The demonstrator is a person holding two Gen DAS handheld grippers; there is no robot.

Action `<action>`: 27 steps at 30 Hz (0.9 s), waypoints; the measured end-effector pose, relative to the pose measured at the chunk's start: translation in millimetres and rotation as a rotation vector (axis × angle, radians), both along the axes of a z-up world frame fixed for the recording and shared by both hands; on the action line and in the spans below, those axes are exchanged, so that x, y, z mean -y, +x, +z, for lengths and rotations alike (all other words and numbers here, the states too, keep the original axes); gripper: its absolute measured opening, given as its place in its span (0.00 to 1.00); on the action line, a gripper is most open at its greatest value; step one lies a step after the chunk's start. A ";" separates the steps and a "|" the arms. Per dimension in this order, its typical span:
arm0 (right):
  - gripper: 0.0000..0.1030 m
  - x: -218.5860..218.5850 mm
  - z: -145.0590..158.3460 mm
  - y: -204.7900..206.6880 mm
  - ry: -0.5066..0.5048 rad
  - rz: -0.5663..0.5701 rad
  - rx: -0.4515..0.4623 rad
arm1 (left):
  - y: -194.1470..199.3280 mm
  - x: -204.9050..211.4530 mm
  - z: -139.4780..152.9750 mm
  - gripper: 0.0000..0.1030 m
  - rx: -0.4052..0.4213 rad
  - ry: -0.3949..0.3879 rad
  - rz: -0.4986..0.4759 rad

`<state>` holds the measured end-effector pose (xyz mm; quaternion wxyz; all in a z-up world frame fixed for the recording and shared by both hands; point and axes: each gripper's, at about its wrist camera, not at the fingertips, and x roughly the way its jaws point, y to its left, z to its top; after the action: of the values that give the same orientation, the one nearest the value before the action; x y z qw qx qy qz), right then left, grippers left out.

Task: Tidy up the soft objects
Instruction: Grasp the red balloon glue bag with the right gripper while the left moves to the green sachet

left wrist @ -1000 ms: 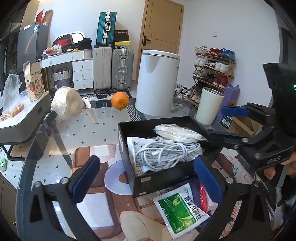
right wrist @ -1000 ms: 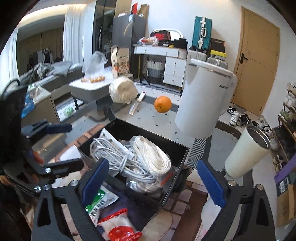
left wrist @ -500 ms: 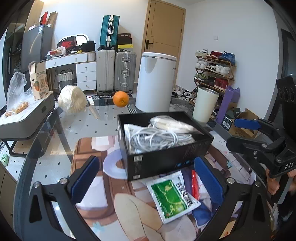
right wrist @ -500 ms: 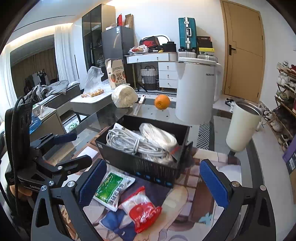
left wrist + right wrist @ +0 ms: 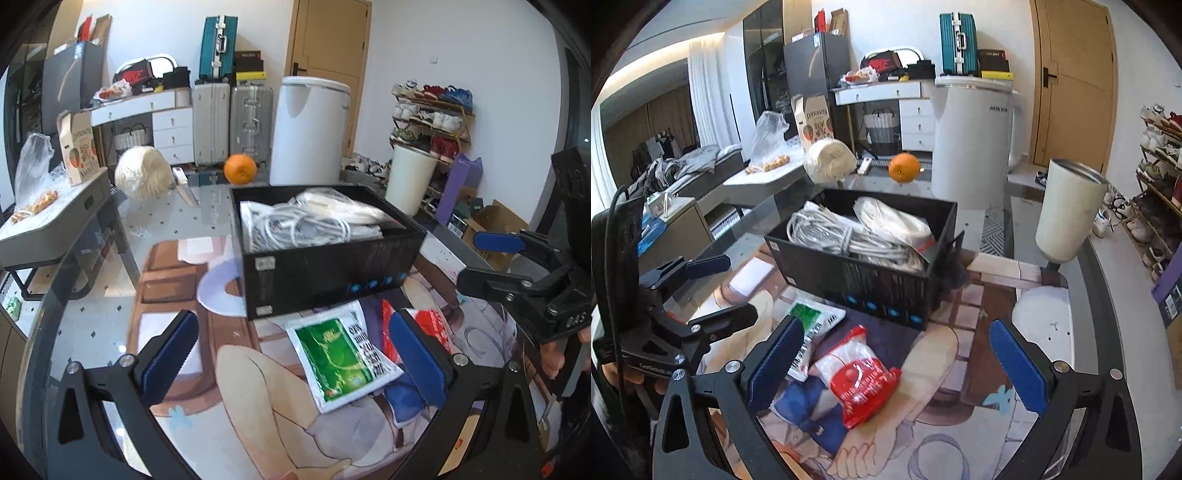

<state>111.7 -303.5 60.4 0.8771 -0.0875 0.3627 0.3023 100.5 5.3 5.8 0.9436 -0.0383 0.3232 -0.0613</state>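
While both tools [image 5: 293, 354] [image 5: 897, 363] gape empty, the white bin [image 5: 975, 142] reads "AUX" — packets' print illegible.

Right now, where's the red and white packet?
In the right wrist view, the red and white packet lies on the printed mat in front of the black box, right of the green packet and between the right gripper's fingers.

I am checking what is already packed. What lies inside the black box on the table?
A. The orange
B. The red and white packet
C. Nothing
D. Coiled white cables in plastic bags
D: bundles of coiled white cables fill the black box, as the left wrist view also shows.
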 end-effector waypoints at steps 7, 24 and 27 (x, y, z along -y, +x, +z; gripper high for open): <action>0.99 -10.8 -20.3 -3.5 -0.074 0.094 -0.036 | -2.7 4.5 -8.3 1.00 -0.034 0.021 0.011; 0.99 -22.8 -62.1 6.2 -0.170 0.113 -0.139 | 1.5 10.9 -16.0 1.00 -0.095 0.059 -0.025; 0.99 -28.2 -66.4 5.3 -0.194 0.118 -0.135 | 2.7 13.6 -17.6 1.00 -0.106 0.071 -0.034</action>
<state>117.1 -275.3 -5.9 0.8187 -0.1727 0.4428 0.3222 103.2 -8.3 -11.8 0.9246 -0.0026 0.3755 -0.0637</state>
